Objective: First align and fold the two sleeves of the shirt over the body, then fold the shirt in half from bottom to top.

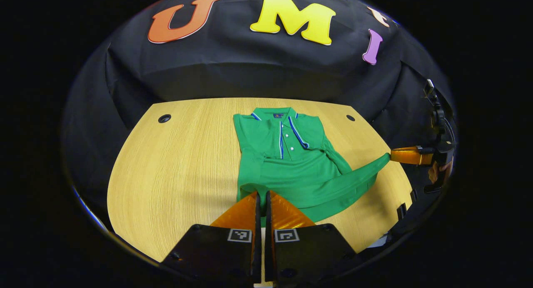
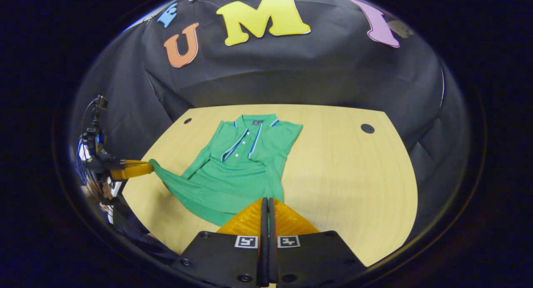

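lying on the table (image 1: 175,167), the green shirt (image 1: 287,159) is soft, light and limp, so in my judgement it sags and wrinkles when lifted; it is best to take it at edges and corners, pinching thin cloth. the collar is at the far side, and the sleeves seem already over the body. the left gripper (image 1: 261,198) is closed on the bottom hem. the right gripper (image 2: 268,204) is also closed on the hem, at the other corner, which it holds stretched out to the side.
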